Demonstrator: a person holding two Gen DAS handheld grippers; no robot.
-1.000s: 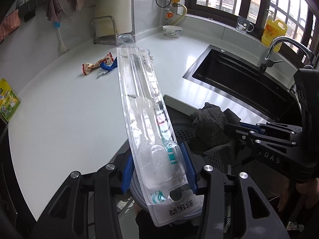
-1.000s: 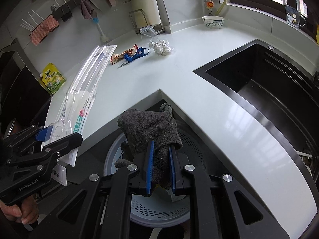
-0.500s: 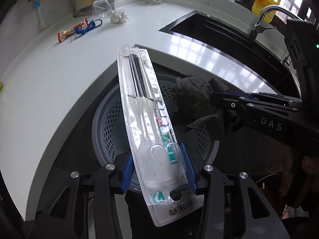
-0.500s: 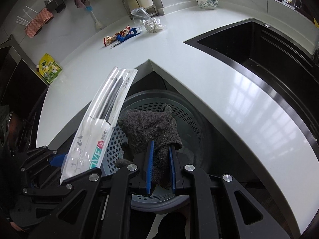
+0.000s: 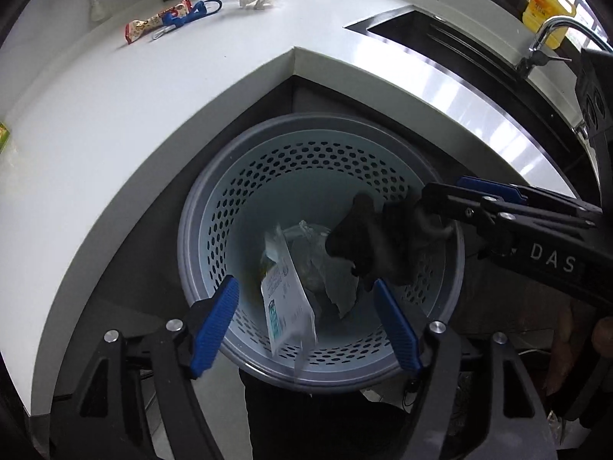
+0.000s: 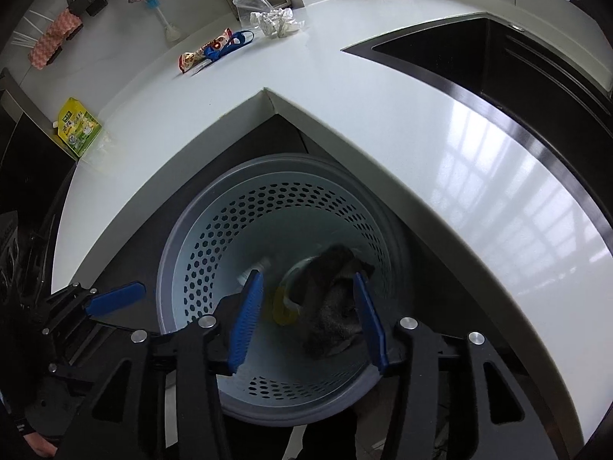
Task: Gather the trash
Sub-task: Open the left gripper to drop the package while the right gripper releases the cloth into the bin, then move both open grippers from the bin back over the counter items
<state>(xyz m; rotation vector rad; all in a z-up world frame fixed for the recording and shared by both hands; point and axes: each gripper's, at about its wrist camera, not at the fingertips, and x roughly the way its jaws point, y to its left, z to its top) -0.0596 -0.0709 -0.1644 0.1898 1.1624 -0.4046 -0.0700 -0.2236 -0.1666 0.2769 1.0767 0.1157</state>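
Down in the bin [image 5: 214, 207], tucked under the counter's inner corner, the toothbrush pack [image 5: 287, 291] stands tilted against the wall and the dark rag [image 6: 333, 299] lies among paper and a yellow scrap. Both count as collected, by my reading. Over the rim, the left gripper [image 5: 306, 318] has its jaws spread wide with nothing between them; the right gripper [image 6: 306, 314] is spread too, and the rag sits below it, apparently free of the pads (the left view blurs it, so contact there is hard to rule out). What is left lies well apart on the counter [image 6: 383, 122]: a snack wrapper [image 6: 203, 51] touching a blue clip [image 6: 230, 44], crumpled paper [image 6: 276, 21] beside a clear bag [image 6: 249, 2], and a green pouch [image 6: 78, 126] near the left edge. Nothing blocks those, though the counter edge overhangs the bin.
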